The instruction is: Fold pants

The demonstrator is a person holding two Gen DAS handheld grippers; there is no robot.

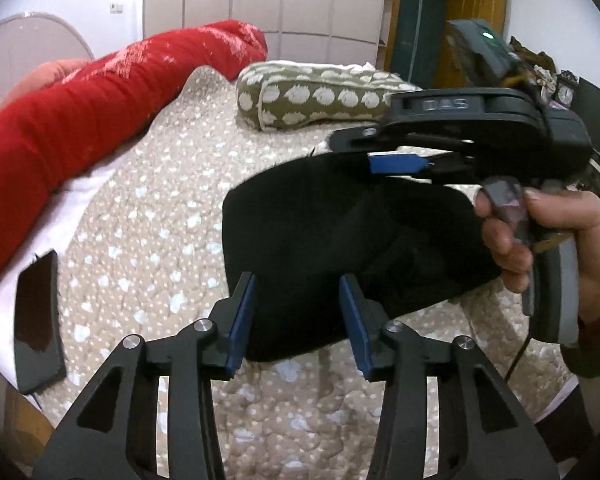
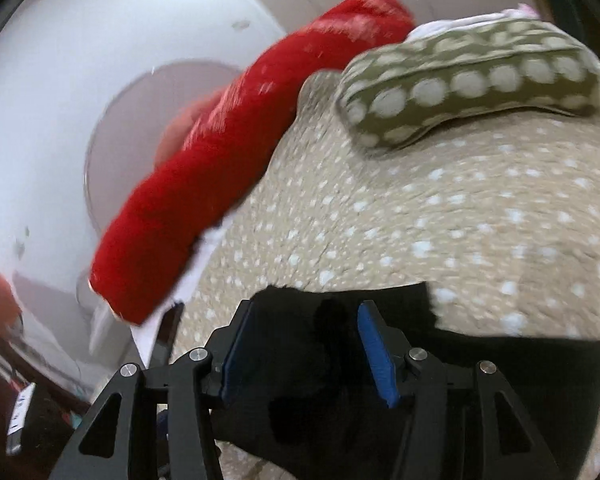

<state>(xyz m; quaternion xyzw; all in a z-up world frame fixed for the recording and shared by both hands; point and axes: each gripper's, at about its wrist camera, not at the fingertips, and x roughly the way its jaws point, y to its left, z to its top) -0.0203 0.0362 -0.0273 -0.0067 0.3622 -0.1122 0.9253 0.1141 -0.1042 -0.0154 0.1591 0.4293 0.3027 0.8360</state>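
Note:
The black pants (image 1: 340, 240) lie as a compact folded bundle on the beige spotted bedspread (image 1: 160, 208). My left gripper (image 1: 298, 316) is open, its blue pads over the bundle's near edge, with nothing held between them. My right gripper (image 1: 384, 160) comes in from the right over the bundle's far edge, held by a hand (image 1: 548, 240). In the right wrist view the right gripper (image 2: 306, 344) is open with the black pants (image 2: 480, 380) lying under and between its blue pads.
A red blanket roll (image 1: 80, 112) lies along the bed's left side. A green spotted pillow (image 1: 316, 96) sits at the far end, and also shows in the right wrist view (image 2: 460, 84). A dark phone (image 1: 36, 320) rests at the left edge. A wardrobe stands behind.

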